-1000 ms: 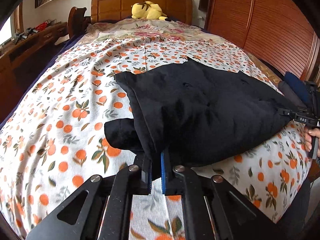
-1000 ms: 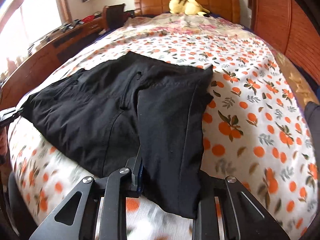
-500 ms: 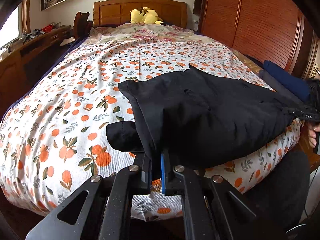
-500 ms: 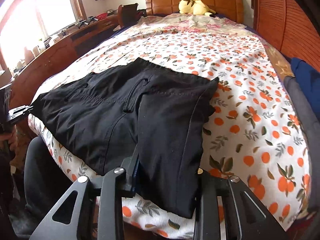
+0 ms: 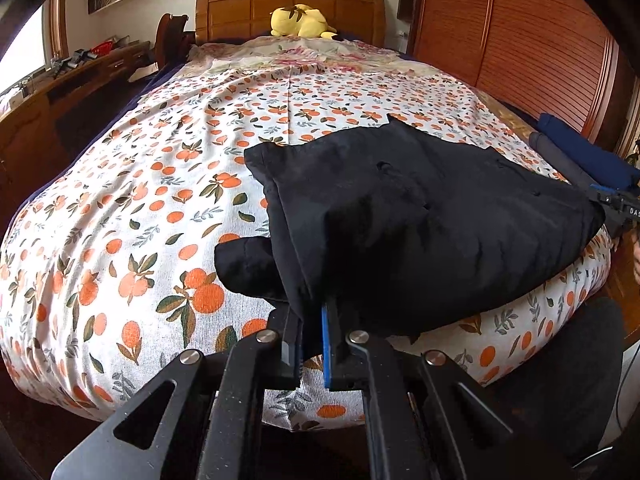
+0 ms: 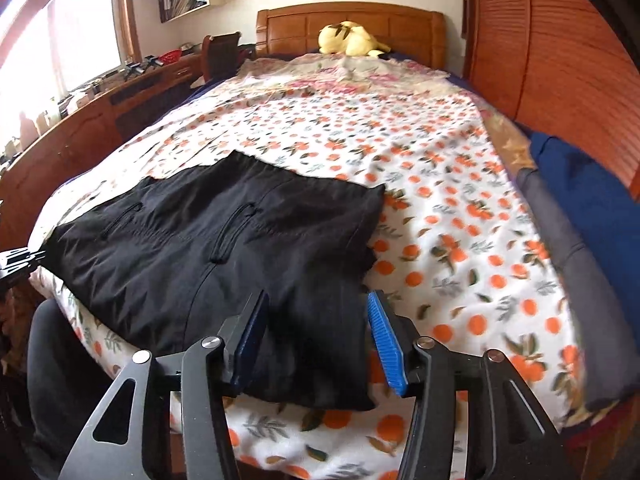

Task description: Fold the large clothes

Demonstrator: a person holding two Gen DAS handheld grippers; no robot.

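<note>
a pair of black trousers lies folded across the near end of the bed, on a white sheet printed with oranges, its near edge reaching the mattress edge. the left gripper has its jaws together, clamped on a bunched corner of the dark cloth, which rises in a ridge from the pinch. the right gripper has its jaws apart, having just been opening; a fold of the trousers lies between the blue pads, and as far as the view shows they no longer press on it. in the left wrist view the right gripper shows at the far right edge beside the garment's other corner. folded navy and grey clothes lie along the right side of the bed, apart from the trousers. a yellow plush toy rests by the wooden headboard
</note>
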